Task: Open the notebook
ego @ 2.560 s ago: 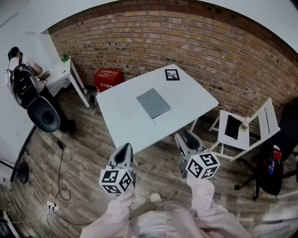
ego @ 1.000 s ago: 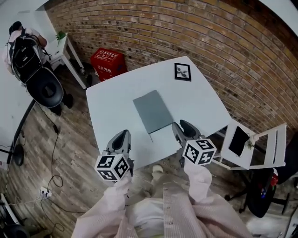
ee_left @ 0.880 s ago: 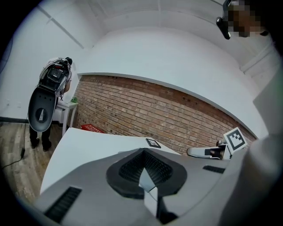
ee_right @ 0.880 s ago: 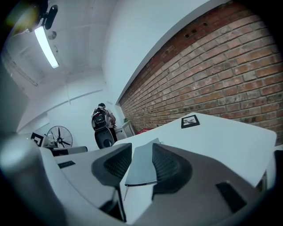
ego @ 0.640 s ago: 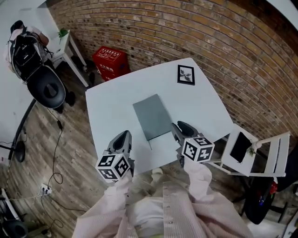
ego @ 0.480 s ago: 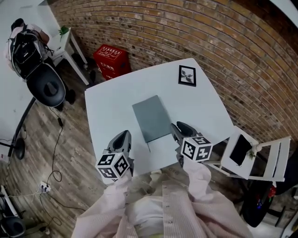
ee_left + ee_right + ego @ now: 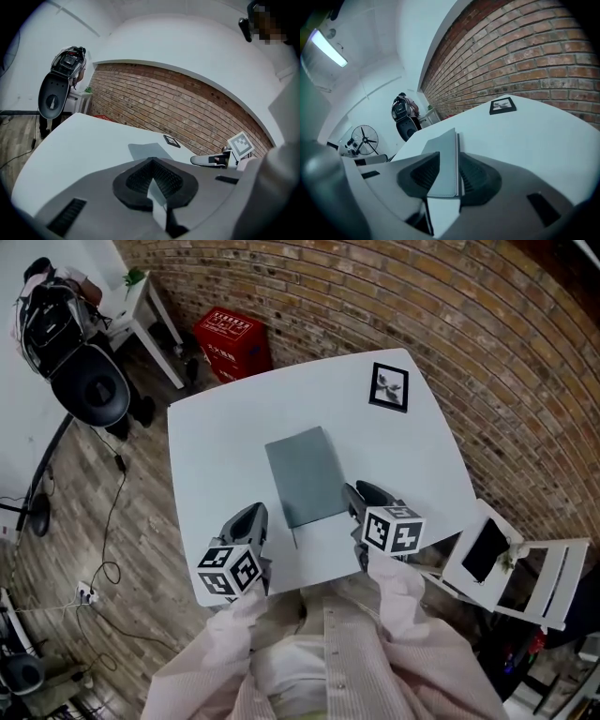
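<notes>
The grey notebook lies closed in the middle of the pale table. My right gripper hovers just off its near right corner. In the right gripper view the jaws stand a little apart, and the notebook shows through the gap beyond them, untouched. My left gripper hangs over the table's near edge, left of the notebook and apart from it. Its dark pads meet at the tips with nothing held. The left gripper view also catches the notebook and the right gripper.
A small framed picture lies at the table's far right corner. A red crate stands by the brick wall, and an office chair with a backpack at the left. A white folding chair holding a black tablet is at the right.
Both grippers have come forward from in front of the table to over its near edge, the right one reaching the notebook's corner. The notebook has not moved and stays closed.
</notes>
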The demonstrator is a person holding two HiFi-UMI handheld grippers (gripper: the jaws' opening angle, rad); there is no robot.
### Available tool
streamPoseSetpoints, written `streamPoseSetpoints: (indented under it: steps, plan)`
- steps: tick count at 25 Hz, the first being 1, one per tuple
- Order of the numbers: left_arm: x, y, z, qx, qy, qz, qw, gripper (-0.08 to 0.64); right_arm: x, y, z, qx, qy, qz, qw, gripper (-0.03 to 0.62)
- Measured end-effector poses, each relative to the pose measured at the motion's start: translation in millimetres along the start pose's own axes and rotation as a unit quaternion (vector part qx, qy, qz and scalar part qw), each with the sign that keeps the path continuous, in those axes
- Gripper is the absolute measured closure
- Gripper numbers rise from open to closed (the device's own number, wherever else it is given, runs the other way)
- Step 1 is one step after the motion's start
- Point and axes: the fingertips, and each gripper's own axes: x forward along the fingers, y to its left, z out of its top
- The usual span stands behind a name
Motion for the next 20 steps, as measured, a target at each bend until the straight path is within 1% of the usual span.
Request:
streamPoseSetpoints:
  steps: [5,8,13,20]
  plan:
    - [6,6,-11,-0.011,0.017,0.006,0.9998,0.568,17,3,-16,-0.004,0.046,0.017,0.999,0.465]
    - [12,7,-17,-0.016,0.028,0.005,0.9995,0.568,25,1,-24,-0.005,0.071,0.016,0.997,0.465]
    - [16,13,-23,-0.024,0.044,0.004,0.9988,0.568,34,3,-34,-0.009,0.100,0.006,0.995,0.465]
    - [20,15,-33,-0.033,0.059,0.000,0.9977,0.568,40,1,-41,-0.010,0.116,0.002,0.993,0.465]
